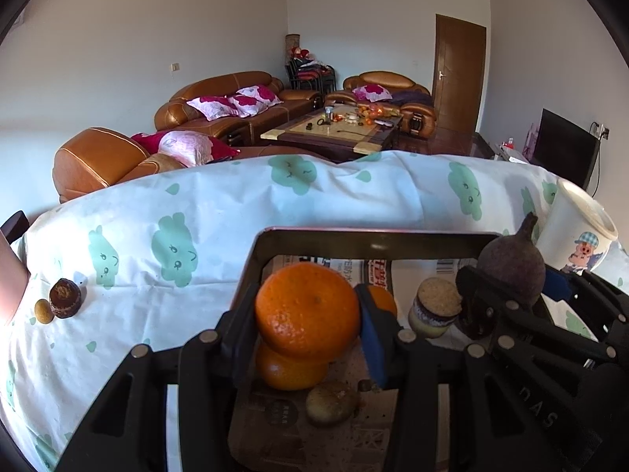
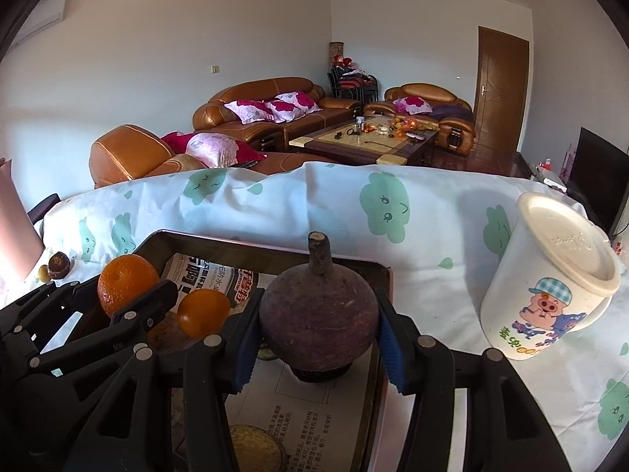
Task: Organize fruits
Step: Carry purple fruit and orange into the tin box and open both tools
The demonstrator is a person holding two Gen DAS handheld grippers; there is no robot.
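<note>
Here left fingers (image 1: 308, 314) clamp orange (image 1: 307, 309); right fingers (image 2: 316, 322) clamp dark fruit (image 2: 318, 314), underside hidden above tray (image 2: 173, 238).

White walls (image 1: 137, 39), brown leather sofas (image 1: 236, 98), coffee table (image 1: 334, 129), wooden door (image 1: 458, 74).

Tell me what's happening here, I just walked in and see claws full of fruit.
A person is sorting fruit with two handheld claws over a newspaper-lined tray. The left claw grips an orange above another orange in the tray. The right claw grips a dark purple round fruit with a stem. A small brown fruit sits out on the tablecloth, and a cartoon cup stands to the right.
</note>
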